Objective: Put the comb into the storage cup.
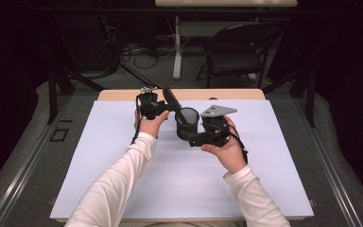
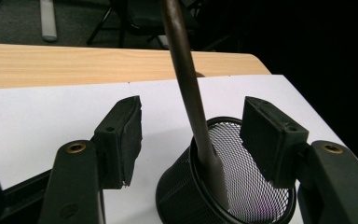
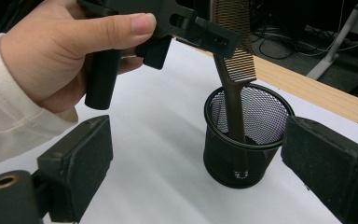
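Person: two long white knit sleeves (image 1: 123, 175), ribbed cuffs at the wrists. Left tool (image 2: 191, 140): matte black jaws, rectangular black rubber pads, brass-ringed pivot holes. Right tool (image 3: 196, 168): same black build; grey three-cornered metal plate (image 1: 219, 111) on top of it; black cable (image 1: 240, 142) trailing beside it.

Mesh cup (image 1: 187, 124) on papered table (image 1: 123, 94)

This is looking like a lab or recording studio; black curtains (image 1: 9, 56) are enclosing a wooden table (image 1: 123, 94) under white sheeting (image 1: 179, 179); cables (image 1: 137, 54) are trailing across grey carpet; a folding chair (image 1: 236, 52) is standing behind.
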A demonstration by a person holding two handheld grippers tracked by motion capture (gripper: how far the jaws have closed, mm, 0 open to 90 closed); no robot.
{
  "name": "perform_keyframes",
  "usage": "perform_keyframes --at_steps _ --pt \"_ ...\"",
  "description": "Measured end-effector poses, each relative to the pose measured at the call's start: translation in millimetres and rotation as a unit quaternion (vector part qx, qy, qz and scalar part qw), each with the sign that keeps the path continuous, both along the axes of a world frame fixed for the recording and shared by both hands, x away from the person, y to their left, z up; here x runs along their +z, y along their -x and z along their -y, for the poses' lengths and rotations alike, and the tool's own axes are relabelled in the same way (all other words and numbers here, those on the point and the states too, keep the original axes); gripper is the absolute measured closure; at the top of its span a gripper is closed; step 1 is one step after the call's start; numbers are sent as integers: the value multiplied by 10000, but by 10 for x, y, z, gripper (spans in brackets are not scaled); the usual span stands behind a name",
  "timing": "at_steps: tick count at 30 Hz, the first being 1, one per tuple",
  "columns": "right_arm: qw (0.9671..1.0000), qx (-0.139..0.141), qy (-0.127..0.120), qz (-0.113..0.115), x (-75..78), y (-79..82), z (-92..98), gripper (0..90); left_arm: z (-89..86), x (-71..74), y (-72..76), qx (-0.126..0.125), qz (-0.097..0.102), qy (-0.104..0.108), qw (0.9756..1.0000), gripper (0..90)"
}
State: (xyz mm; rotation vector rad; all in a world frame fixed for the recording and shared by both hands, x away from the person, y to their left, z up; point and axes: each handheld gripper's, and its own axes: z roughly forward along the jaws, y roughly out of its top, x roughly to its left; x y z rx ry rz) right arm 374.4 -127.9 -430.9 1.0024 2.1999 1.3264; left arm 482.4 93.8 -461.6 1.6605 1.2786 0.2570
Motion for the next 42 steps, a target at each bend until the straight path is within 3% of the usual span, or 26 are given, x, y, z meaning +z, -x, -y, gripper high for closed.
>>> perform_keyframes --at_steps 5,11,14,22,26,31,36,42 --pt "10000 -8 -6 0 3 1 5 88 19 33 36 -26 105 -173 9998 366" --pt "10000 -11 -6 3 3 2 5 88 2 47 62 -78 152 -223 9996 359" --pt "10000 -11 -7 1 3 2 6 88 -23 51 75 -103 189 -383 9990 359" --pt "10000 -22 -22 5 5 1 11 88 -110 82 119 -137 309 -574 9978 359" --pt "10000 -26 -24 6 6 0 16 88 -165 96 156 -200 267 -561 9979 356" --pt "10000 -25 -11 10 4 0 12 88 -237 120 192 -210 314 -654 9971 289" --pt "10000 -40 -21 6 6 -1 16 88 -278 169 255 -285 541 -675 9958 235" --pt "10000 -54 -36 7 9 -2 24 88 -310 205 351 -501 615 -637 9948 199"
